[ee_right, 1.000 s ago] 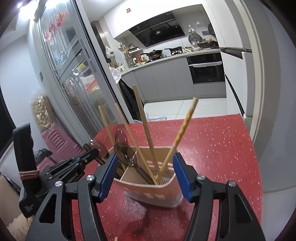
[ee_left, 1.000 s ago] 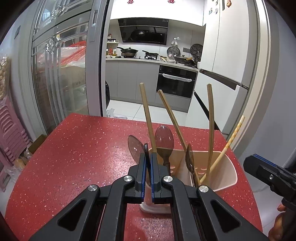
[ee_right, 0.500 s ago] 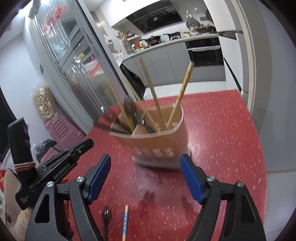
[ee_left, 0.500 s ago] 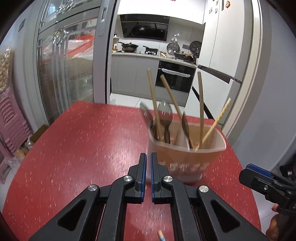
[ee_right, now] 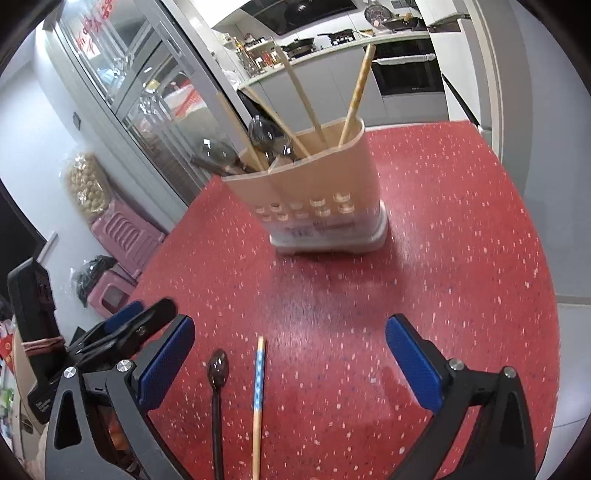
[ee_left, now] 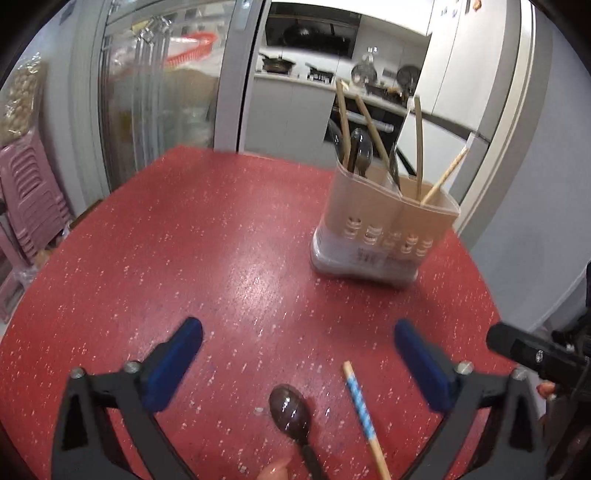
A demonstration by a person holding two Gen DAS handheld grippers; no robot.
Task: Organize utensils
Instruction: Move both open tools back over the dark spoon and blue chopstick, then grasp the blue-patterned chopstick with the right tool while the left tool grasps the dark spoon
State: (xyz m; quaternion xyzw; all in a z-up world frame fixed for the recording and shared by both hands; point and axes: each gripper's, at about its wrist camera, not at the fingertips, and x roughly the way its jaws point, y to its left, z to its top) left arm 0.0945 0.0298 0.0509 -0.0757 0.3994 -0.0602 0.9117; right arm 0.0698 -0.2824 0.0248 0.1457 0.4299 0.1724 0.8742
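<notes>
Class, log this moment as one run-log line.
left gripper: open, empty | right gripper: open, empty | spoon, chopstick: on table | utensil holder: upright

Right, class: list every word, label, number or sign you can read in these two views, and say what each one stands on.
No text here can be quoted as it reads.
Red characters on the glass cabinet door: too blurred to read.
Printed label low on the utensil holder: dark print, smeared, unreadable.
</notes>
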